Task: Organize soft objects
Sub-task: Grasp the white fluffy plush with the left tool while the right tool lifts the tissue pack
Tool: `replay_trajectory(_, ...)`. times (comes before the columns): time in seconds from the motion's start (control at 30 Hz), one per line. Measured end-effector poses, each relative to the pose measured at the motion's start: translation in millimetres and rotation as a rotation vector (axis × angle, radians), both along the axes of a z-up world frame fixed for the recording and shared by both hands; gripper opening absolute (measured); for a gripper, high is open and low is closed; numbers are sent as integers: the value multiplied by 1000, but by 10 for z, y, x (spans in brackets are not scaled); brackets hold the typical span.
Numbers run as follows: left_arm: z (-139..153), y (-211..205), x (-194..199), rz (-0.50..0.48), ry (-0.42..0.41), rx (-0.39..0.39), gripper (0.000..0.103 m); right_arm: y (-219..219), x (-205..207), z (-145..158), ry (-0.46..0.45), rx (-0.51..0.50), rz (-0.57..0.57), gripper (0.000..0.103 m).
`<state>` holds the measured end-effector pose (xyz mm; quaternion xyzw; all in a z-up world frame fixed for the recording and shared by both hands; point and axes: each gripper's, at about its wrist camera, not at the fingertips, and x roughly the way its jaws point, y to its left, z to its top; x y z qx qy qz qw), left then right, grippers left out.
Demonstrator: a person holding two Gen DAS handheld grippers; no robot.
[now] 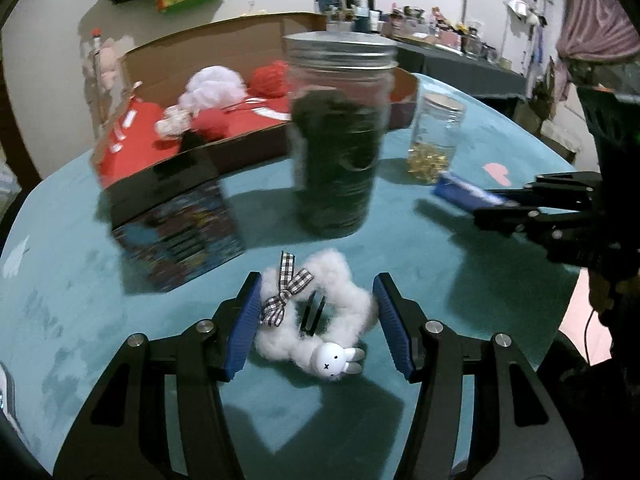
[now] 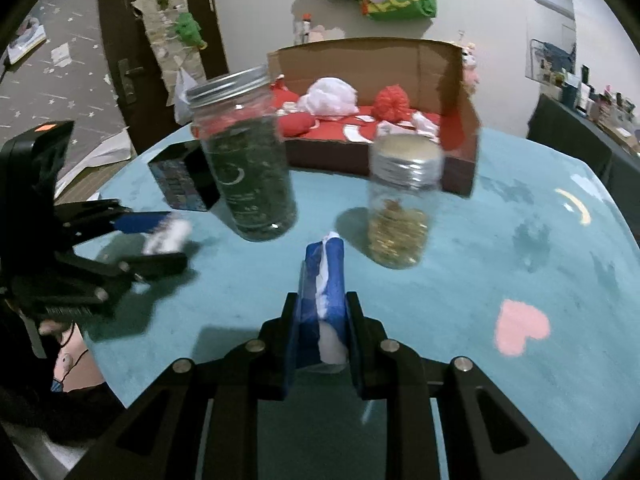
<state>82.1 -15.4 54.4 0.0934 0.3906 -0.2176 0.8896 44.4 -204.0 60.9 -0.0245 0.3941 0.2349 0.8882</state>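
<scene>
Currently: left gripper (image 1: 316,322) open astride white fluffy scrunchie (image 1: 320,320) on teal counter (image 1: 440,280), right gripper (image 2: 322,320) clamped on something white; best closed squarely across the plush ring, clear of its rabbit charm (image 1: 334,360), before lifting.

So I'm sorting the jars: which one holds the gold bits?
The smaller jar, right of the big jar in the right wrist view. The big one holds dark green stuff.
</scene>
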Motion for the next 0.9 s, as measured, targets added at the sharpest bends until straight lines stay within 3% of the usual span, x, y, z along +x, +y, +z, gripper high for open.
replay_trajectory(0.53, -11, 810, 93, 175, 24, 56, 54, -491, 105, 57, 11, -37, -143, 23)
replay_trajectory(0.9, 50, 1205, 468, 142, 4, 51, 54, -717, 418, 191, -33, -31, -127, 23)
